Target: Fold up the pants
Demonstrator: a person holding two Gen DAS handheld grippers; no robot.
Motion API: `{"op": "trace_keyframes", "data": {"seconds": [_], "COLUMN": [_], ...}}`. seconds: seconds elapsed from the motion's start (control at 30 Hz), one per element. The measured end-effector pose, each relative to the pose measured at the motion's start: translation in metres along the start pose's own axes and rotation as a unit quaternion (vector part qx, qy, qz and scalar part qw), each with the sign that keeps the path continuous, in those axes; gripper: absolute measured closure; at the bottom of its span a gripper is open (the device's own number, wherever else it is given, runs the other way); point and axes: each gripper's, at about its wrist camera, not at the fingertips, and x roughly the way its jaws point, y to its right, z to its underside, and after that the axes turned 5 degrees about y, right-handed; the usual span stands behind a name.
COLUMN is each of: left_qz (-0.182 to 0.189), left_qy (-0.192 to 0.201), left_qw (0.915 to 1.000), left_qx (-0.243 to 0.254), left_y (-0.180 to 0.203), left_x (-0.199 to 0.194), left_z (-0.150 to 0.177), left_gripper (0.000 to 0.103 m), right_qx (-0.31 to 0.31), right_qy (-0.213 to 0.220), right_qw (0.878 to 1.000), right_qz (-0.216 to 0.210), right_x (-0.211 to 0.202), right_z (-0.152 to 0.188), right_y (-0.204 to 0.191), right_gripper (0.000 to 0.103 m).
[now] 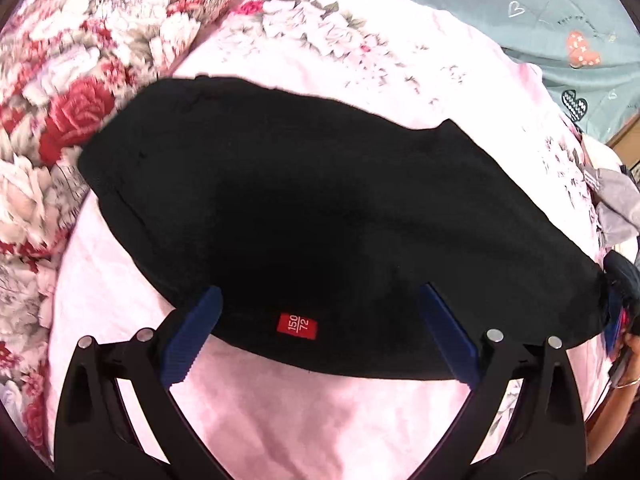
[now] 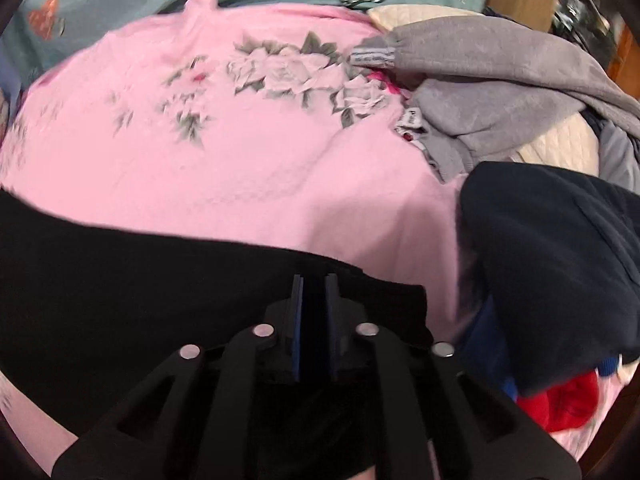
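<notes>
The pants [image 1: 304, 216] lie across the middle of the left wrist view on the pink bed [image 1: 280, 420], a black shape running from the upper left toward the right edge, with a red size tag [image 1: 297, 325] at the near hem, low in the centre. They look already doubled over once, since the outline is short and thick for a pair of pants, though the black cloth hides any layer lines and I cannot be sure how many folds are in.

The left tool [image 1: 320, 336] hangs just over the near edge with its fingers spread wide, one either side of the tag, gripping nothing. The right tool [image 2: 314, 320] sits low in the centre of its own view, its fingers drawn close with dark cloth between them, so it appears to be pinching a corner of the pants [image 2: 160, 280].

I judge the task partway done: another fold or a final smoothing is probably left, and the bundle is not yet set aside. A heap of other clothes [image 2: 520, 128] fills the right of the right wrist view.
</notes>
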Motion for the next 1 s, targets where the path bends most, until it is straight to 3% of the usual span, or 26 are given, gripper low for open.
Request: {"op": "trace_keyframes", "data": {"seconds": [0.07, 0.23, 0.27, 0.37, 0.43, 0.5, 0.53, 0.57, 0.6, 0.63, 0.67, 0.73, 0.87, 1.0], "left_qz": [-0.003, -0.039, -0.046, -0.051, -0.04, -0.036, -0.039, -0.042, -0.045, -0.043, -0.038, -0.023, 0.044, 0.097], "left_qy": [0.012, -0.009, -0.016, -0.03, -0.021, -0.01, -0.007, -0.006, -0.004, -0.002, -0.001, -0.006, -0.014, -0.048], "left_qw": [0.9999, 0.9992, 0.9988, 0.9982, 0.9989, 0.9989, 0.9986, 0.9983, 0.9978, 0.9975, 0.9973, 0.9975, 0.9954, 0.9893], "left_qx": [0.009, 0.008, 0.008, -0.003, -0.015, -0.029, -0.035, -0.04, -0.049, -0.056, -0.062, -0.067, -0.084, -0.097], "left_y": [0.001, -0.007, -0.01, -0.022, -0.03, -0.04, -0.043, -0.048, -0.053, -0.058, -0.062, -0.064, -0.062, -0.052], "left_x": [-0.003, 0.012, 0.017, 0.02, 0.012, 0.005, 0.002, 0.0, -0.003, -0.005, -0.007, -0.01, -0.019, -0.016], "left_z": [0.0, 0.002, 0.002, 0.002, 0.001, 0.0, 0.0, 0.0, 0.0, 0.001, 0.001, 0.004, 0.01, 0.017], "left_gripper": [0.004, 0.003, 0.003, 0.004, 0.004, 0.004, 0.004, 0.004, 0.004, 0.004, 0.004, 0.004, 0.004, 0.004], "right_qx": [-0.007, -0.013, -0.018, -0.022, -0.011, -0.025, -0.041, -0.054, -0.052, -0.021, 0.02, 0.036, 0.002, -0.015], "right_qy": [0.021, -0.047, -0.041, -0.001, 0.014, 0.02, 0.005, -0.017, -0.045, -0.041, -0.037, -0.001, 0.048, 0.06], "right_qw": [1.0, 0.998, 0.998, 1.0, 1.0, 0.999, 0.998, 0.998, 0.997, 0.998, 0.999, 0.999, 0.996, 0.987], "right_qz": [-0.008, -0.047, -0.046, 0.021, 0.026, -0.041, -0.05, -0.024, 0.04, 0.045, 0.034, -0.009, -0.08, -0.15], "right_x": [-0.018, -0.017, -0.017, -0.037, -0.051, -0.062, -0.059, -0.051, -0.037, -0.035, -0.041, -0.06, -0.089, -0.096], "right_z": [0.006, 0.057, 0.063, 0.072, 0.074, 0.078, 0.08, 0.082, 0.084, 0.079, 0.073, 0.064, 0.045, 0.038], "right_y": [-0.002, 0.003, 0.005, 0.003, -0.005, -0.023, -0.03, -0.034, -0.029, -0.022, -0.015, -0.023, -0.068, -0.111], "right_gripper": [0.063, 0.062, 0.062, 0.069, 0.067, 0.064, 0.062, 0.06, 0.059, 0.053, 0.053, 0.052, 0.042, 0.041]}}
